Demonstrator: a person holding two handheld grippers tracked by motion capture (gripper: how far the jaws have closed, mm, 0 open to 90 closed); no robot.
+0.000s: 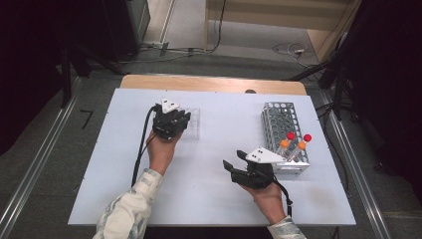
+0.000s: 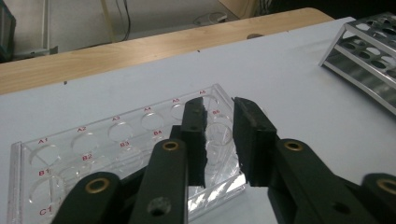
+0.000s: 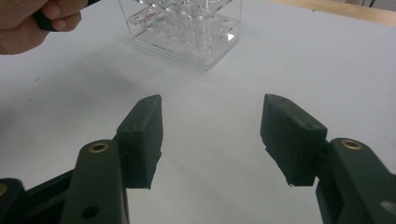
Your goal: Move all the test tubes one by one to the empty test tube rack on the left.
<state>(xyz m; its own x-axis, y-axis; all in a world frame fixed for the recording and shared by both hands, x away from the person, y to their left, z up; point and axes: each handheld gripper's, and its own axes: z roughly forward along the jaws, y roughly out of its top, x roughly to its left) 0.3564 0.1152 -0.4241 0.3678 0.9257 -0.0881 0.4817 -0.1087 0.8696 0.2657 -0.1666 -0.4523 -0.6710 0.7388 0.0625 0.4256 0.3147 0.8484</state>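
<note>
A clear plastic well rack (image 1: 193, 124) with red labels lies left of the table's middle. My left gripper (image 1: 185, 119) hovers over its near end. In the left gripper view the jaws (image 2: 219, 140) stand a narrow gap apart over the clear rack's (image 2: 116, 135) right end, and I see no pad pressing on it. My right gripper (image 1: 234, 159) rests low on the table, just left of a metal tube rack (image 1: 278, 117). Its jaws (image 3: 212, 135) are wide open with bare table between them, pointing at the clear rack (image 3: 187, 28).
The metal rack holds several capped tubes at its near end, some red (image 1: 307, 138), some orange (image 1: 284, 143); its far holes (image 2: 369, 51) are empty. A wooden strip (image 1: 214, 82) runs along the table's far edge. The hand (image 3: 28, 18) holding the left gripper is beside the clear rack.
</note>
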